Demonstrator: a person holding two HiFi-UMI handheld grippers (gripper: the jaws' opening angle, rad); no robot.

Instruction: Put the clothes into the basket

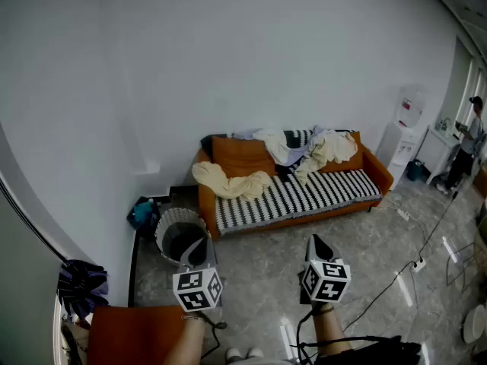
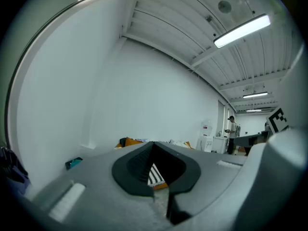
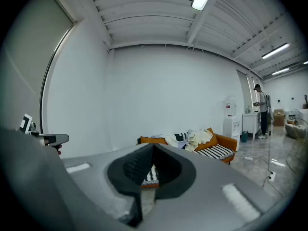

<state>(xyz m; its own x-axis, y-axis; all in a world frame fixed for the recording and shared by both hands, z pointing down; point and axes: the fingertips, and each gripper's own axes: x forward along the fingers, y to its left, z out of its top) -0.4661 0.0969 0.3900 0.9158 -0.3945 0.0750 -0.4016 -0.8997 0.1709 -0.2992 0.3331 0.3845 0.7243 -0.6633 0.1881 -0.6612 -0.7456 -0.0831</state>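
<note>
An orange sofa (image 1: 245,158) with a striped cover stands against the white wall. A cream garment (image 1: 228,182) hangs over its left end, and a pile of light clothes (image 1: 308,147) lies along the backrest. A round grey basket (image 1: 181,238) stands on the floor at the sofa's left end. My left gripper (image 1: 199,251) is shut and empty, just right of the basket's rim. My right gripper (image 1: 316,243) is also shut and empty, over the floor in front of the sofa. The right gripper view shows the clothes (image 3: 192,138) far beyond the shut right gripper (image 3: 154,146). The left gripper (image 2: 154,143) holds nothing.
A teal bag (image 1: 143,213) lies by the wall behind the basket. A water dispenser (image 1: 407,124) and a person (image 1: 468,139) are at the far right. Cables (image 1: 418,263) run across the floor on the right. A brown surface (image 1: 137,333) is at the bottom left.
</note>
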